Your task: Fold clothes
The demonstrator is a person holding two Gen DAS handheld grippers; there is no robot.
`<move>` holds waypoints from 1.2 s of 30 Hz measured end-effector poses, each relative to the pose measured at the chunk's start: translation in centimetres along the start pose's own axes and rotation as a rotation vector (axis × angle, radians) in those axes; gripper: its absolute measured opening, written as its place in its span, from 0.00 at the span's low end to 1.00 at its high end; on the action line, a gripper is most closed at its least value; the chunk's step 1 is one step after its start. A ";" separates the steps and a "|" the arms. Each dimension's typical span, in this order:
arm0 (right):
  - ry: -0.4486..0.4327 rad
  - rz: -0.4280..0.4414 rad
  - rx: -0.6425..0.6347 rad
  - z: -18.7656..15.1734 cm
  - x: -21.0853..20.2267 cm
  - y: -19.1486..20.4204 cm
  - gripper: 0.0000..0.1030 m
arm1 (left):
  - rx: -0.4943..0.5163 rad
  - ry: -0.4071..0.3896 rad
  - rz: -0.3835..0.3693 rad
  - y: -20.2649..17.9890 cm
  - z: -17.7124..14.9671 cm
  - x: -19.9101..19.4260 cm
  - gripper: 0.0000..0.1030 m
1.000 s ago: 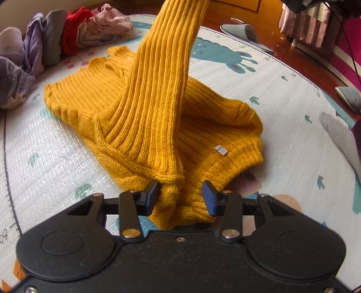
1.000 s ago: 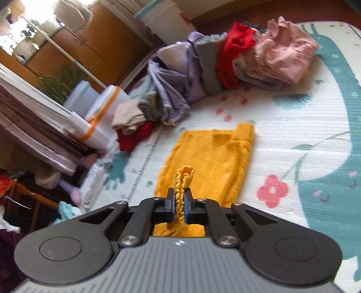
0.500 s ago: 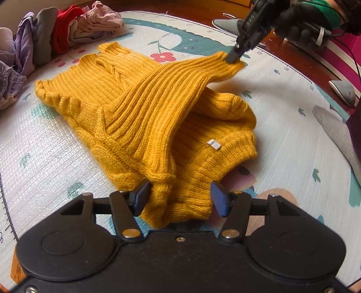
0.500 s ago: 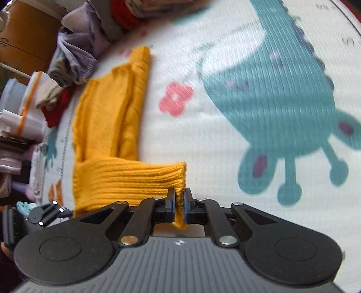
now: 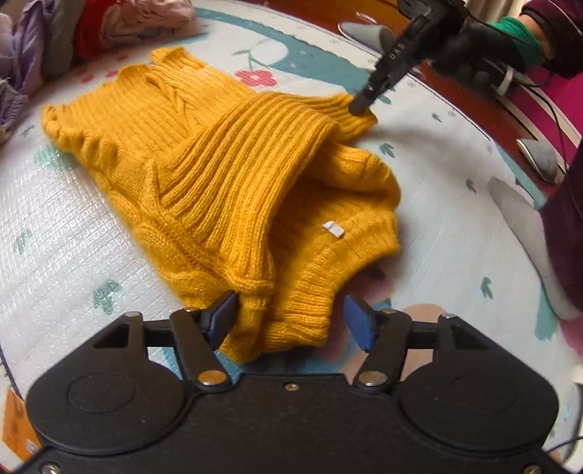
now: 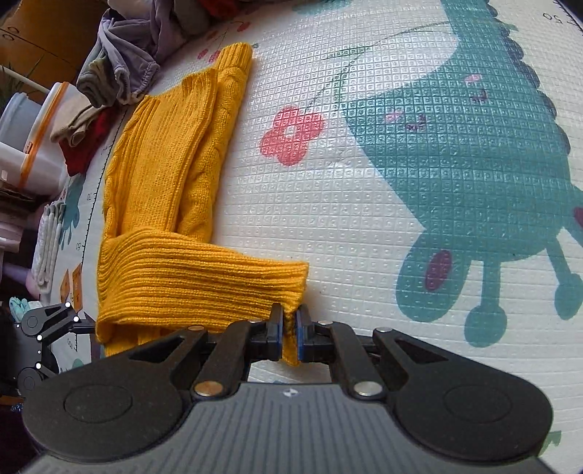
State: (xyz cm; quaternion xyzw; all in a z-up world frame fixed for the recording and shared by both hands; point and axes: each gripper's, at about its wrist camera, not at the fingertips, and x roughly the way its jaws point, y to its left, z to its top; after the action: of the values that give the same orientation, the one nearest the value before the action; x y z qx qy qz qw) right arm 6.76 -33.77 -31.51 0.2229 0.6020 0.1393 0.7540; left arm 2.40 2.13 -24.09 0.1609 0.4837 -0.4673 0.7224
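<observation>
1. Yellow sweater (image 5: 226,175): lay on the play mat (image 5: 437,204), partly folded, one ribbed sleeve (image 6: 204,277) drawn across the body.
2. Right gripper (image 6: 288,330): fingers clenched on the sleeve cuff at the sweater's edge, low over the mat.
3. Left gripper (image 5: 288,319): fingers opening, straddling the sweater's ribbed hem without pressing it.
4. Pile of clothes (image 5: 91,32): on the mat beyond the sweater's far end.
5. Grey slipper (image 5: 539,155): off the mat, well apart from the sweater.
</observation>
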 end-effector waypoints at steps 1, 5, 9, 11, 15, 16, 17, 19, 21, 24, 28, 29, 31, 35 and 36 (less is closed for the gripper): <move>-0.001 0.002 -0.002 0.0 0.0 0.0 0.09 | -0.018 -0.003 -0.024 0.4 0.6 -0.9 0.57; -0.006 0.016 -0.019 0.0 -0.4 0.0 0.09 | 0.115 0.004 0.079 2.9 3.3 -4.5 0.45; 0.003 0.021 -0.013 -0.1 -0.1 -0.4 0.09 | 0.143 0.031 0.214 9.0 6.3 -5.8 0.45; 0.004 0.026 -0.016 -0.1 0.0 -0.3 0.09 | 0.159 0.058 0.253 11.7 7.3 -4.9 0.39; -0.005 0.034 -0.007 0.0 0.0 -0.3 0.09 | 0.199 0.089 0.363 15.7 8.1 -0.8 0.22; -0.007 0.034 -0.004 0.0 0.1 -0.4 0.09 | 0.178 0.071 0.390 16.5 8.2 0.1 0.22; -0.009 0.035 0.000 0.1 0.2 -0.4 0.09 | 0.128 0.048 0.397 17.5 8.3 0.8 0.22; -0.006 0.034 0.001 0.2 0.4 -0.5 0.09 | 0.056 0.015 0.409 18.7 8.5 2.2 0.22; 0.003 0.032 -0.009 0.3 0.7 -0.4 0.09 | 0.042 -0.012 0.406 19.2 8.9 2.9 0.20; 0.004 0.039 -0.005 0.6 0.9 -0.5 0.09 | 0.077 -0.061 0.373 18.8 10.3 2.4 0.20; 0.004 0.050 -0.003 0.7 1.0 -0.7 0.09 | 0.124 -0.107 0.310 17.2 12.2 2.5 0.20; 0.005 0.052 -0.002 0.7 1.0 -0.7 0.09 | 0.134 -0.116 0.295 16.8 12.7 2.6 0.20; 0.005 0.054 -0.001 0.7 1.0 -0.8 0.09 | 0.159 -0.109 0.282 16.1 13.3 3.4 0.20; 0.004 0.056 0.001 0.8 1.0 -0.8 0.09 | 0.171 -0.109 0.290 15.5 14.3 4.5 0.20; 0.005 0.057 0.002 0.8 0.9 -0.9 0.09 | 0.186 -0.108 0.294 15.3 14.6 4.7 0.20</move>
State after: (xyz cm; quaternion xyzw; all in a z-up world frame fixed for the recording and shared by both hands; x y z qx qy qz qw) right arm 7.67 -34.21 -32.62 0.2403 0.5972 0.1607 0.7482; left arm 23.53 -2.50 -24.43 0.2707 0.3703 -0.4075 0.7896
